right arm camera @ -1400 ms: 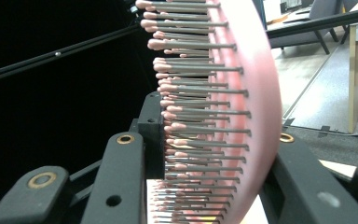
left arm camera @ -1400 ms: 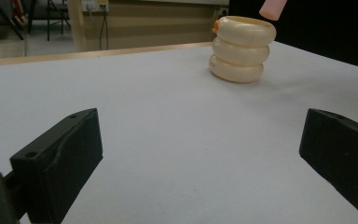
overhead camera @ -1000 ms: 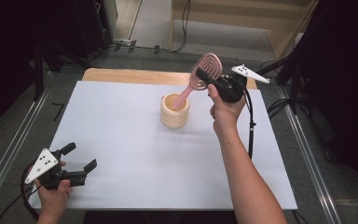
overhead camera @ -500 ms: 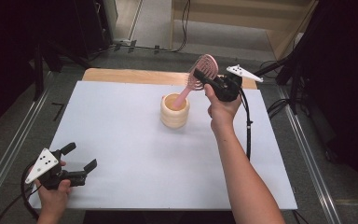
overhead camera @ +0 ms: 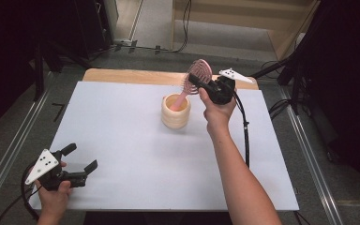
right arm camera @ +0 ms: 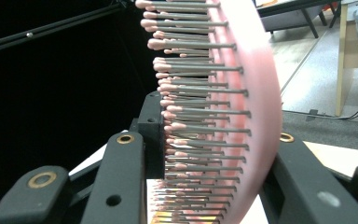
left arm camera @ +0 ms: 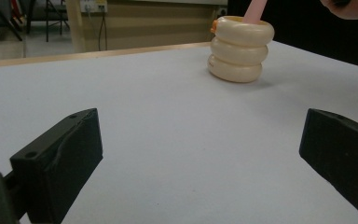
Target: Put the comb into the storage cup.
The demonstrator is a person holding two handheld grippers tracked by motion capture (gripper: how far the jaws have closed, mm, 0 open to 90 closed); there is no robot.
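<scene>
Between the black jaws sits a pink hairbrush (right arm camera: 242,93) with grey, pink-tipped bristles; beyond them, a cream ribbed cup (overhead camera: 176,112).

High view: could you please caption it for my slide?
Right gripper lowers a pink hairbrush handle-first into a cream ribbed holder.

No writing, label, brand, number or sign can be read anywhere here.
</scene>
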